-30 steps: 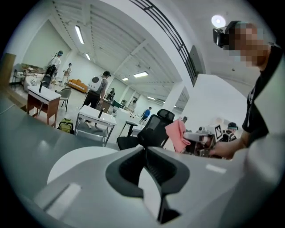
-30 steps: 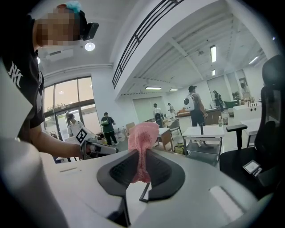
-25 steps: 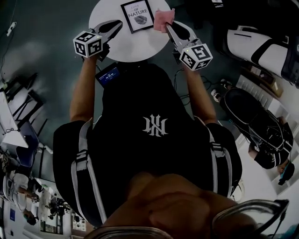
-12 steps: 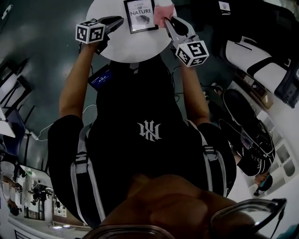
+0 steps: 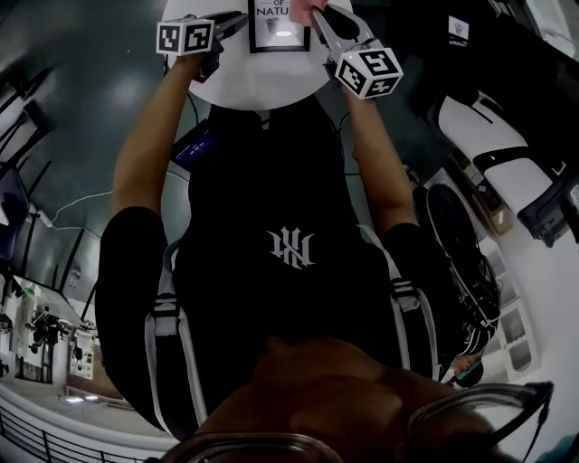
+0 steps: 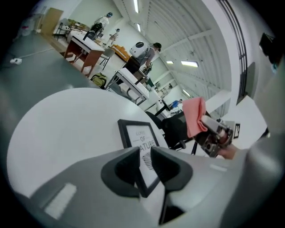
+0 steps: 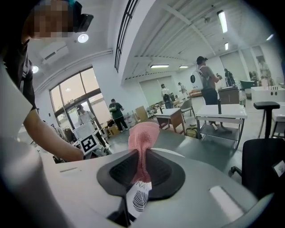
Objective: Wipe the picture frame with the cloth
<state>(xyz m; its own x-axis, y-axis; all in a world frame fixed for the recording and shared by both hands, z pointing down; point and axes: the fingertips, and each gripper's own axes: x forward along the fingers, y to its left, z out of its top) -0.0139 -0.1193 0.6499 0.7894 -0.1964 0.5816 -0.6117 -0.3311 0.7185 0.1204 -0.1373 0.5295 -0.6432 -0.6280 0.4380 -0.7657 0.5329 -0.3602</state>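
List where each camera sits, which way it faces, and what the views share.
Head view: on the person's head, facing steeply down; shows the torso, left hand-held gripper, right hand-held gripper, and picture frame on the round table.
Left gripper view: rides the left hand-held gripper, looks past its slightly parted jaws at the picture frame.
Right gripper view: rides the right hand-held gripper, jaws shut on the pink cloth; the person's left arm shows.
Shared: all three show the picture frame.

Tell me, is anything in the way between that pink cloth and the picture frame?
Nothing visible. The right gripper holds the pink cloth over the picture frame, whose print shows just beneath its jaws. The left gripper sits at the frame's left edge, clear of the cloth's path.
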